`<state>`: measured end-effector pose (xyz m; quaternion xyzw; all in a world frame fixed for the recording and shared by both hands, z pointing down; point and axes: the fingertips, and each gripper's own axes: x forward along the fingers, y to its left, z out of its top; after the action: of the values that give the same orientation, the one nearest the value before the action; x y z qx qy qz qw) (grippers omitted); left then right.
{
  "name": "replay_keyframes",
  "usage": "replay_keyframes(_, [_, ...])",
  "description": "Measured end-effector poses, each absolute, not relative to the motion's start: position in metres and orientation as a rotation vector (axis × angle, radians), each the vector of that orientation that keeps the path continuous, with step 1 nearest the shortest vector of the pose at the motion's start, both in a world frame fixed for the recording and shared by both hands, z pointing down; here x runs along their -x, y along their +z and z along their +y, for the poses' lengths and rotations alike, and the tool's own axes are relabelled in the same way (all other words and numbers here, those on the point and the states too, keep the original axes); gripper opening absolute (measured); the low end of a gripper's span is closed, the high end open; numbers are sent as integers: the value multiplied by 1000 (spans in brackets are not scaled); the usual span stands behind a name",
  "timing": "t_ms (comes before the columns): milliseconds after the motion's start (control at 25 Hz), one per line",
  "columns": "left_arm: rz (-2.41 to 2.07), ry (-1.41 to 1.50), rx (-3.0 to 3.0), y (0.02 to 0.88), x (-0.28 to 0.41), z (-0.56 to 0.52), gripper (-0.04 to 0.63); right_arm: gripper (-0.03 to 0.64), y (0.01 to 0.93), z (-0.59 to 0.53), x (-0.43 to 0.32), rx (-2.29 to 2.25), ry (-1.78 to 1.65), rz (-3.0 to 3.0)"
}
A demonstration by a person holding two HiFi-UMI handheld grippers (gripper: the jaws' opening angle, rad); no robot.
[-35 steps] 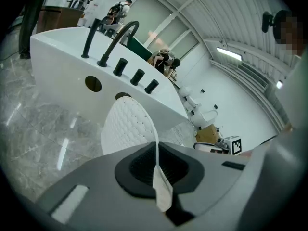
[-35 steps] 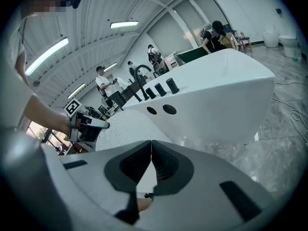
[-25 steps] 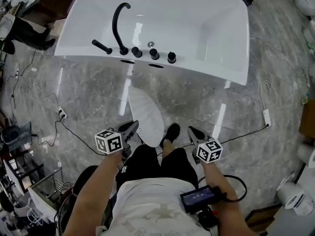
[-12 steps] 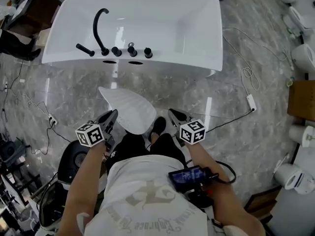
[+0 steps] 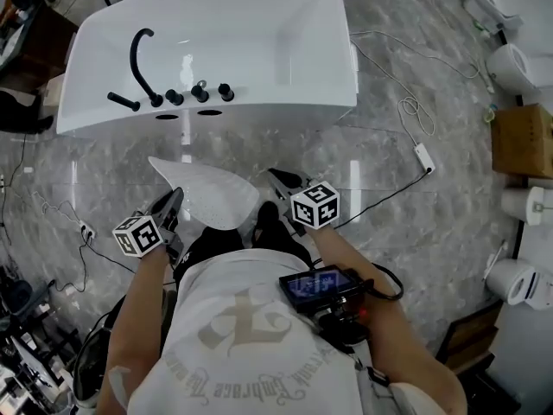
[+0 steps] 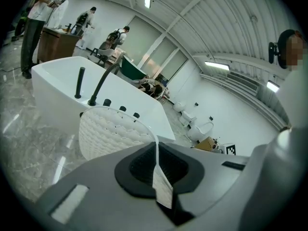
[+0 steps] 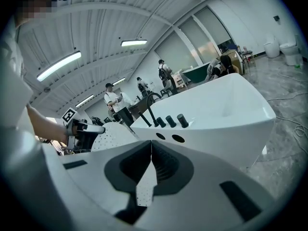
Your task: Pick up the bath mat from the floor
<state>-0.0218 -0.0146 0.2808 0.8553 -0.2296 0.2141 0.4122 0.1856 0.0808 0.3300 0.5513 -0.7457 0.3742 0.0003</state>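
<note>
The white bath mat [image 5: 207, 193] hangs off the floor, stretched between my two grippers in front of the person's legs. My left gripper [image 5: 175, 197] is shut on its left edge, and the quilted sheet [image 6: 110, 134] runs out from between the closed jaws [image 6: 156, 163]. My right gripper [image 5: 276, 178] is shut on the opposite edge; a dotted strip of mat [image 7: 108, 136] runs from its pinched jaws [image 7: 150, 165] toward the left gripper [image 7: 86, 129]. Beyond the mat stands the white bathtub [image 5: 259, 33] with a black faucet [image 5: 138, 59].
Grey marble floor surrounds the tub. A white cable and power strip [image 5: 423, 156] lie to the right, near a cardboard box [image 5: 521, 141], a paper roll [image 5: 527, 204] and toilets [image 5: 510, 63]. More cables [image 5: 82, 230] trail at left. People stand far behind the tub [image 6: 120, 35].
The mat has swung from a narrow upright fold to a wider spread between the grippers. Both grippers and the tub have shifted left in the head view.
</note>
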Motion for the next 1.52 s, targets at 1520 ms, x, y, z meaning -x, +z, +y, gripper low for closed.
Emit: replay_keyframes(1520, [-131,481,-2417,197,-26,-19,13,6,217,74,-158,-2017,821,-2338])
